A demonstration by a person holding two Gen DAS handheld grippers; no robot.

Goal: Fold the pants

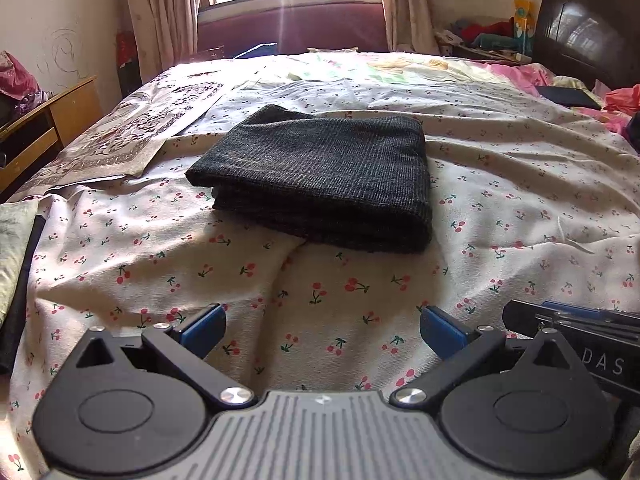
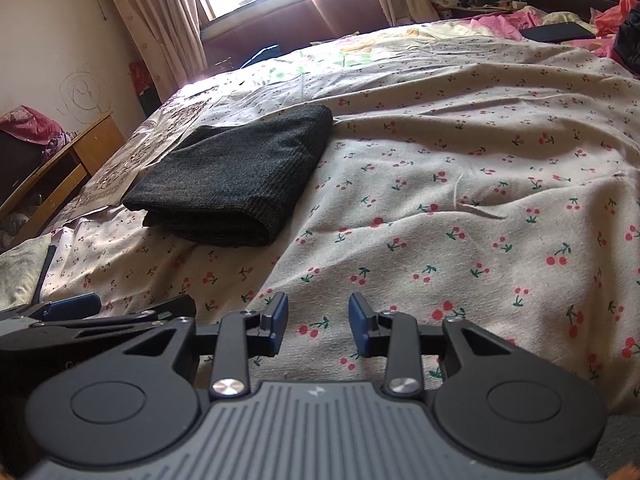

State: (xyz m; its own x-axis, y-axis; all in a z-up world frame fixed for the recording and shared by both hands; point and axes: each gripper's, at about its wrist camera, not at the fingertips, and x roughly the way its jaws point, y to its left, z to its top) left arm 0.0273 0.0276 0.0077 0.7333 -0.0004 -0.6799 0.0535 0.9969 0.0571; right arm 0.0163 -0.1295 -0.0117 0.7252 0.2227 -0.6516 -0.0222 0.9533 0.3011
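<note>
The dark grey pants point(image 1: 320, 176) lie folded into a thick rectangle on the cherry-print bedsheet point(image 1: 340, 312), ahead of both grippers; in the right wrist view the pants point(image 2: 236, 184) sit ahead and to the left. My left gripper point(image 1: 323, 330) hovers over the sheet on the near side of the pants, its blue pads wide apart with only sheet between them. My right gripper point(image 2: 319, 324) is also open, its pads closer together, nothing between them, well clear of the pants. The right gripper point(image 1: 576, 324) shows at the right edge of the left wrist view.
A patterned mat point(image 1: 120, 140) lies left of the pants. A wooden bedside cabinet point(image 1: 44, 132) stands at the left, a dark headboard point(image 1: 588, 32) at the back right. Pink bedding and a dark flat object point(image 2: 556, 32) lie far right. A pale cloth point(image 1: 12, 248) lies at the left edge.
</note>
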